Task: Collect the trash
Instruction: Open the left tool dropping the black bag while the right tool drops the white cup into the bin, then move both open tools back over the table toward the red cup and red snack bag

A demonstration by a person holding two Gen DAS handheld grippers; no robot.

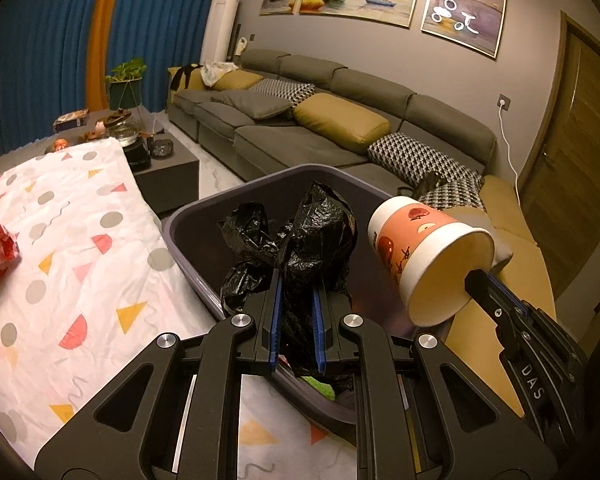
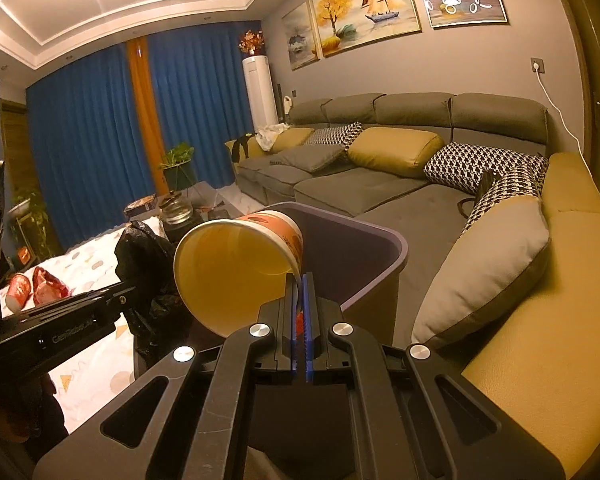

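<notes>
My left gripper point(image 1: 296, 284) is shut on a crumpled black plastic bag point(image 1: 300, 236), which hangs over the open grey bin point(image 1: 188, 216). In the right wrist view the same black bag point(image 2: 144, 256) shows at the left, beside the left gripper's arm. My right gripper point(image 2: 299, 280) is shut on the rim of a paper cup point(image 2: 236, 268) with an orange print, tipped on its side over the bin point(image 2: 380, 256). The cup point(image 1: 424, 248) also appears in the left wrist view, right of the bag, with its mouth toward the right gripper point(image 1: 474, 278).
A table under a white patterned cloth point(image 1: 68, 248) lies left of the bin, with red wrappers point(image 2: 40, 288) on it. A grey sofa point(image 1: 300, 136) with yellow and patterned cushions runs behind and to the right. A low side table point(image 1: 140, 144) holds jars and boxes.
</notes>
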